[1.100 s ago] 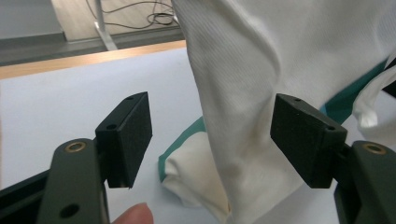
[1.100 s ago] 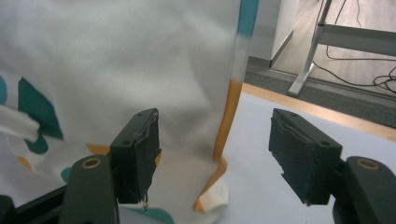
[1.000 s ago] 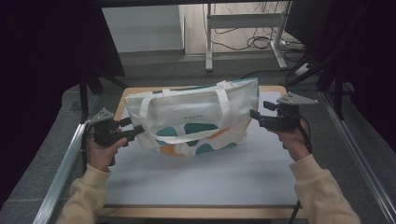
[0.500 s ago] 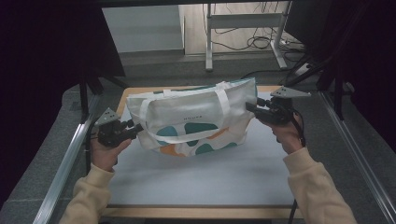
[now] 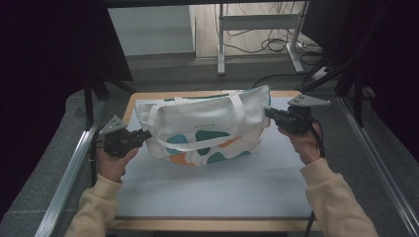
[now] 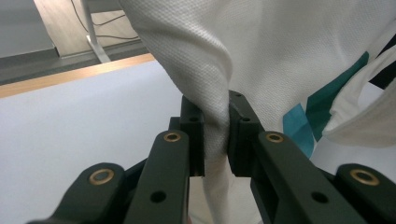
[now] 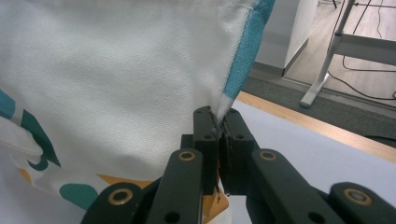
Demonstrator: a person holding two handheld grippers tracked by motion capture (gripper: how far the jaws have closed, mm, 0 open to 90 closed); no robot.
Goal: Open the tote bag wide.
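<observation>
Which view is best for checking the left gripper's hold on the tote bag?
The left gripper view: its jaws, which have just been closing, pinch a bunched fold of the tote bag between the pads. The high view shows the left gripper at the bag's side edge, contact too small to judge. The right gripper view shows the bag's opposite edge.

A lab: curtained recording table (image 5: 207,192), desk frame (image 5: 257,37), floor cables (image 5: 269,47).

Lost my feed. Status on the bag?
Left gripper and right gripper jaws just closed, each pinching a side edge of the tote bag. Bag upright on table. Nothing obstructing.
</observation>
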